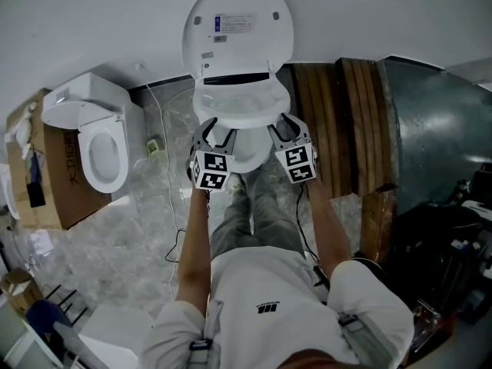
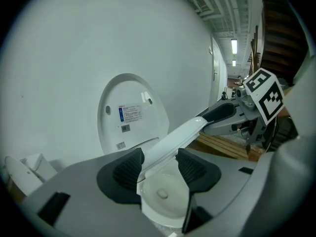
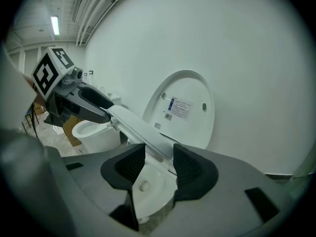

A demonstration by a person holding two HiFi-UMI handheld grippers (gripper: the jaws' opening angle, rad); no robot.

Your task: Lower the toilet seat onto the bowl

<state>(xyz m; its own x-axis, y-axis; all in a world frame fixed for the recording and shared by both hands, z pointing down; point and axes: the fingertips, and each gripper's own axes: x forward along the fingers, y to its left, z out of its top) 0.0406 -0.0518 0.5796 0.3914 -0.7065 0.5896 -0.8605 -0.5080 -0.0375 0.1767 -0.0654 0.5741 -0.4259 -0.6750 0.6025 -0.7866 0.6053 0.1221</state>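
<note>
A white toilet stands against the wall with its lid (image 1: 238, 25) upright. The toilet seat (image 1: 242, 102) hangs tilted a little above the bowl (image 1: 247, 158). My left gripper (image 1: 217, 134) is shut on the seat's front left rim and my right gripper (image 1: 283, 127) is shut on its front right rim. In the left gripper view the seat (image 2: 173, 139) runs between the dark pads (image 2: 129, 168), over the bowl (image 2: 162, 196), to the right gripper (image 2: 222, 113). From the right gripper view the seat (image 3: 133, 125) passes between the pads (image 3: 187, 166) toward the left gripper (image 3: 91, 105).
A second toilet (image 1: 104, 141) stands at the left beside a cardboard box (image 1: 58, 171). Wooden planks (image 1: 338, 121) and a grey metal panel (image 1: 438, 129) lean at the right. A thin cable (image 1: 173, 206) lies on the plastic-covered floor. The person's legs are right before the bowl.
</note>
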